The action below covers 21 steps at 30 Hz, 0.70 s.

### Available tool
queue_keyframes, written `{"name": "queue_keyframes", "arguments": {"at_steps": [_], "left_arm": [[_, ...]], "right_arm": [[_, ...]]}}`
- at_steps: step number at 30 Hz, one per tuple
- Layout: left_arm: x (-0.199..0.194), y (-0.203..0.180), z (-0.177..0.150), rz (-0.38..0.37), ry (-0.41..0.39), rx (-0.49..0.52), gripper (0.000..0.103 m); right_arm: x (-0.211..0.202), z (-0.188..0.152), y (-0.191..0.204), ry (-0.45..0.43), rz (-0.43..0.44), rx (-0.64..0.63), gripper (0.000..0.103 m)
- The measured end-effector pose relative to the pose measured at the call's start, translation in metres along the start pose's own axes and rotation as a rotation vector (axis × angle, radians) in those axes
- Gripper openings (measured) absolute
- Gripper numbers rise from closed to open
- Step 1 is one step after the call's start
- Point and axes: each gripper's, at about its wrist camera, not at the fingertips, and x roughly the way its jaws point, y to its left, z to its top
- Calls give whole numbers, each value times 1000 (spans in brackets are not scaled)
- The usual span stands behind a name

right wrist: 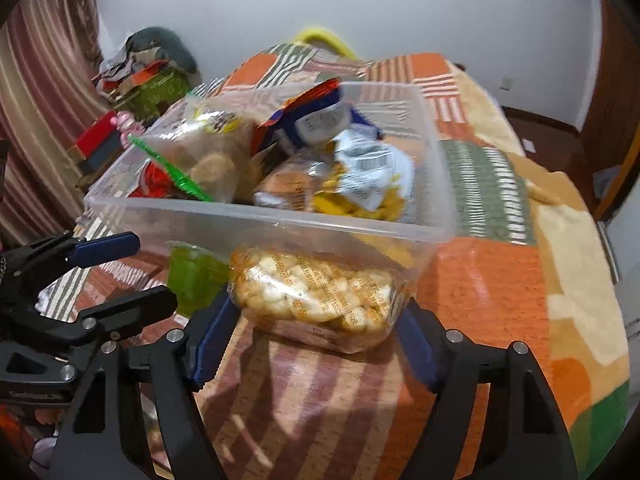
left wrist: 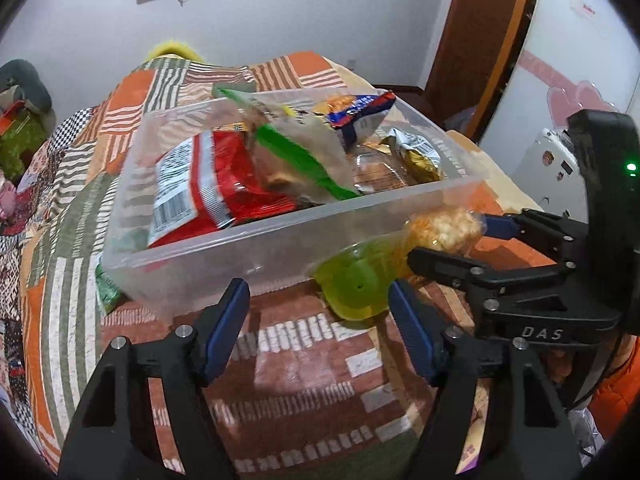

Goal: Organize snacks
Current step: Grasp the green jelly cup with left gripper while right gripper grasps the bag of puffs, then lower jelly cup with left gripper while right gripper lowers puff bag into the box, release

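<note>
- Clearly, the snack bag (right wrist: 312, 300) in play is a clear packet of pale puffed pieces, printed with small orange marks and text; its green end (right wrist: 194, 276) points toward the left side of the right wrist view.
- It lies on the patchwork bedspread (right wrist: 500, 280), just in front of the near wall of the clear plastic bin (right wrist: 360, 228), touching or nearly touching it.
- Meanwhile the right gripper (right wrist: 316, 344) has its blue pads on either side of the bag, seemingly pressed against its two ends; the jaws look clamped on it.
- By contrast the left gripper (left wrist: 318, 320) stands with its jaws spread apart and nothing between them, just short of the bin (left wrist: 280, 240) and beside the bag's green end (left wrist: 356, 284).
- Inside the bin sit a red packet (left wrist: 224, 184), a clear pouch with a green strip (left wrist: 296, 152), a blue-and-orange bag (left wrist: 356, 112) and a gold foil one (left wrist: 416, 156), heaped close to the rim.
- Right of the bin the bedspread lies bare out to its far edge; to the left, the other gripper (right wrist: 92, 280) crowds the space beside the bag.
</note>
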Motion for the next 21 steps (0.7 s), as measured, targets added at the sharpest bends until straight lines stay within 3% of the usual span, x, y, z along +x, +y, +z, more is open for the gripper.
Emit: {"name": "queue_keyframes", "arguments": {"at_steps": [5, 13, 16, 21], "left_arm": [[12, -13, 7, -18, 22, 12, 70], [36, -22, 8, -41, 106, 0, 56], [37, -16, 7, -90, 117, -52, 50], [30, -18, 1, -65, 93, -36, 49]], "right_arm": [[-11, -5, -15, -15, -11, 7, 71], [-25, -15, -27, -40, -10, 17, 71], [-26, -15, -24, -45, -14, 5, 71], [-29, -13, -23, -54, 0, 1, 71]]}}
